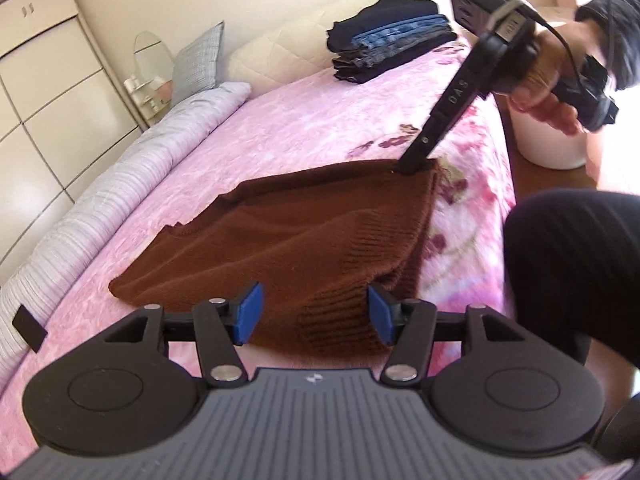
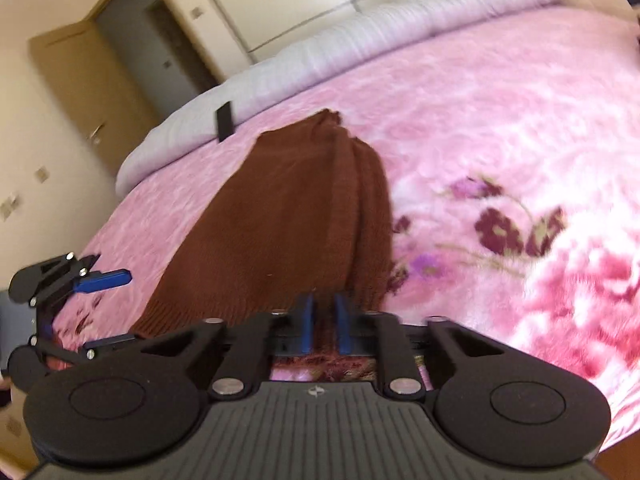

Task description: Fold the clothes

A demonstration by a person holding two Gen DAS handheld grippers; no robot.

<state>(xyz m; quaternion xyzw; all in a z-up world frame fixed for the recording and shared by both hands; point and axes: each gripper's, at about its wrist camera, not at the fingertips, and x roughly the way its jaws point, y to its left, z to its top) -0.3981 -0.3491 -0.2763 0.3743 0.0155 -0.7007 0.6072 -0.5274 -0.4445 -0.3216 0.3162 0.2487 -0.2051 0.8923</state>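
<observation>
The brown sweater (image 1: 280,236) lies partly folded on the pink floral bed (image 1: 304,120), its far corner pinched between the closed fingers of the right gripper (image 2: 324,328), while the left gripper (image 1: 316,312) hovers at the near ribbed hem, fingers spread apart and empty.

The right gripper (image 1: 416,168) has its fingertips buried in the brown sweater (image 1: 280,232), so from the left wrist view its grip can't be read. The person's hand (image 1: 548,92) on it smears with motion blur. A dark knee (image 1: 576,272) runs off the right edge. Small items by the oval mirror (image 1: 150,50) are too tiny to name.
</observation>
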